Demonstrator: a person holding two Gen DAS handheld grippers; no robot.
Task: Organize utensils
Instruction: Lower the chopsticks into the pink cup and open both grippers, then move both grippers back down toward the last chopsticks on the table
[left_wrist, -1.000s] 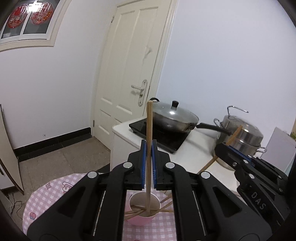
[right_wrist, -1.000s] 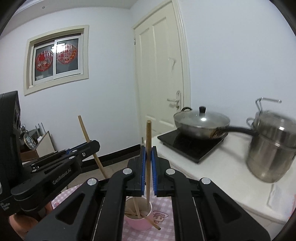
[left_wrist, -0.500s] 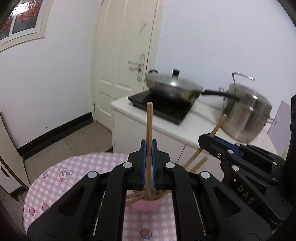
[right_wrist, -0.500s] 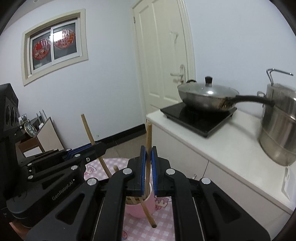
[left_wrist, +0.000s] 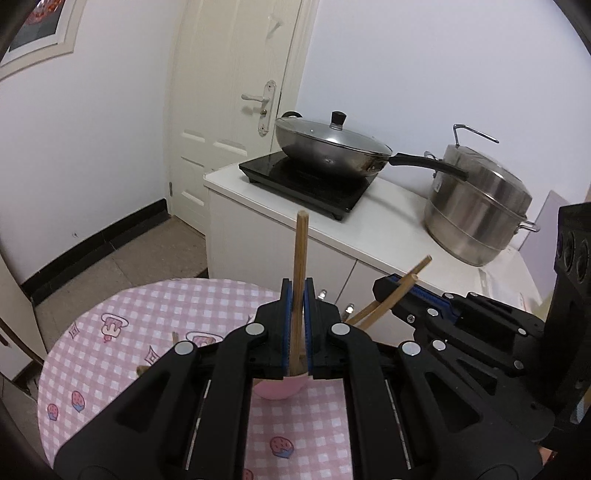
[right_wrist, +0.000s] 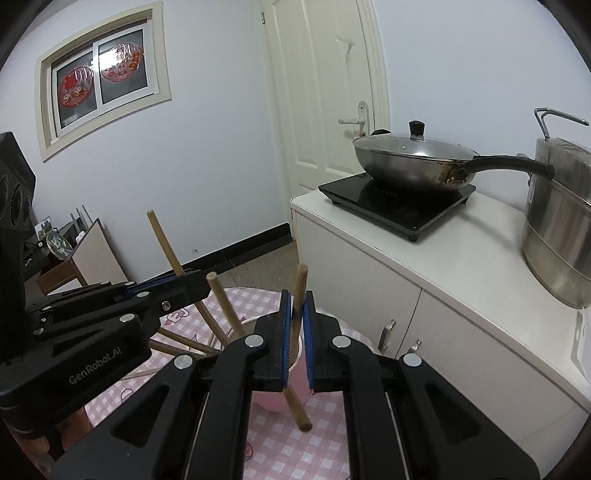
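A pink cup (left_wrist: 279, 387) (right_wrist: 295, 384) stands on the round table with the pink checked cloth (left_wrist: 147, 317). My left gripper (left_wrist: 298, 295) is shut on an upright wooden chopstick (left_wrist: 300, 258) whose lower end reaches into the cup. My right gripper (right_wrist: 296, 299) is shut on another chopstick (right_wrist: 300, 284), also over the cup. Each gripper shows in the other's view: the right one (left_wrist: 395, 291) at right with its chopstick (left_wrist: 410, 284), the left one (right_wrist: 192, 284) at left with its chopstick (right_wrist: 162, 240). Several more chopsticks (right_wrist: 177, 343) lean out of the cup.
Behind the table is a white counter (left_wrist: 369, 236) with a black induction cooker (left_wrist: 306, 184), a lidded wok (left_wrist: 332, 151) and a steel steamer pot (left_wrist: 476, 210). A white door (left_wrist: 236, 110) is at the back. One chopstick end (right_wrist: 301, 421) sticks out in front of the cup.
Both grippers have come down toward the pink cup with their chopsticks still held, and both views have tipped downward. The chopsticks' lower ends now sit lower in the cup.
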